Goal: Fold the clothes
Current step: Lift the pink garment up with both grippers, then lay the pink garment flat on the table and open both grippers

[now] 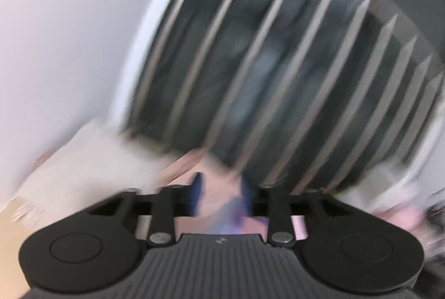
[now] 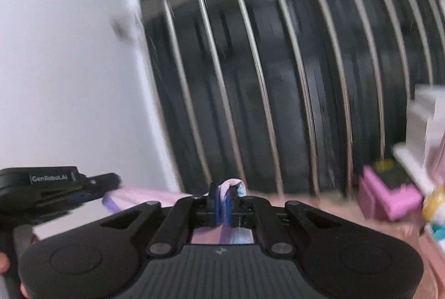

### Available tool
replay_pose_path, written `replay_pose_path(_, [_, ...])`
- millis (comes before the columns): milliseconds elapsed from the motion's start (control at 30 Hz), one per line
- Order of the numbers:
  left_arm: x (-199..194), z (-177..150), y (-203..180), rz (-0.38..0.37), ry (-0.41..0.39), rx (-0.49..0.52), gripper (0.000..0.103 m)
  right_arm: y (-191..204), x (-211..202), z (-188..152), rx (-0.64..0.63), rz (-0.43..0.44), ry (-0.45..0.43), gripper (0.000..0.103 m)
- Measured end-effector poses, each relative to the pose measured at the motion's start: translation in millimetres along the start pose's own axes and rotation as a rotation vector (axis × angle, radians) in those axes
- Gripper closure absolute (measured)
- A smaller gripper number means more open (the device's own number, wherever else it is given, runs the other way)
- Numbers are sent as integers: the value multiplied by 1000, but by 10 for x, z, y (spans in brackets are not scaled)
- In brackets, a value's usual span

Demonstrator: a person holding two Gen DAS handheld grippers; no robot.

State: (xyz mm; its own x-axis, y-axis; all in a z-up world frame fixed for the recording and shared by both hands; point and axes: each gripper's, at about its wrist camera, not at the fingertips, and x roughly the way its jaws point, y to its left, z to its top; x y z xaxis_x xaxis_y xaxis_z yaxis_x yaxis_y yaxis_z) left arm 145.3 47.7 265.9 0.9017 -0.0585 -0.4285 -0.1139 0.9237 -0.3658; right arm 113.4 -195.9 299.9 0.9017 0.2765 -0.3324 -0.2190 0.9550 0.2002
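A pink, lilac and pale blue garment (image 2: 232,187) is pinched between the blue pads of my right gripper (image 2: 222,204), which is shut on it and held up in the air. The cloth stretches left toward my left gripper (image 2: 80,194), seen at the left edge of the right wrist view. In the left wrist view my left gripper (image 1: 222,193) is blurred by motion; its blue pads (image 1: 197,187) stand somewhat apart with the same garment (image 1: 222,212) bunched between them. Both views point up at a wall.
A dark wall panel with pale vertical slats (image 2: 278,90) fills the background, with a white wall (image 2: 69,76) to its left. A pink box (image 2: 389,196) and white shelving (image 2: 425,118) stand at the right. A pale cloth-covered surface (image 1: 91,159) lies lower left.
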Motion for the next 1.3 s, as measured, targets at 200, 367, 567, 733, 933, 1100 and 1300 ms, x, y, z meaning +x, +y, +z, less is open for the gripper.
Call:
replay_pose_path(200, [229,-1238,879,-45,277,120,46,-219,371,-1163,-148,-34,258,48])
replay_pose_path(367, [132,-2319,1081,-82,381,249,43,-181,61,-2356,-204,214,436,47])
replay_pose_path(567, [237,-2453,1043,-29,348,281,92,36,241,-2918,-229,186,474,92])
replay_pose_path(733, [170,-2389,1213,29,330,129,101,-4,223,-2744,-278,151,447,101])
replay_pose_path(933, [-592,-2404,1219,-141,320,-123,77,-607,375,-2190,-100,-57,244,96])
replay_pose_path(1100, [-345,-2094,966,-60,235,88,37,-638,-129,-2292,-67,16,258,43])
replay_pose_path(1300, [858,-1865,624,29,336,107,37,-241,-771,-3075,-142,171,370,59])
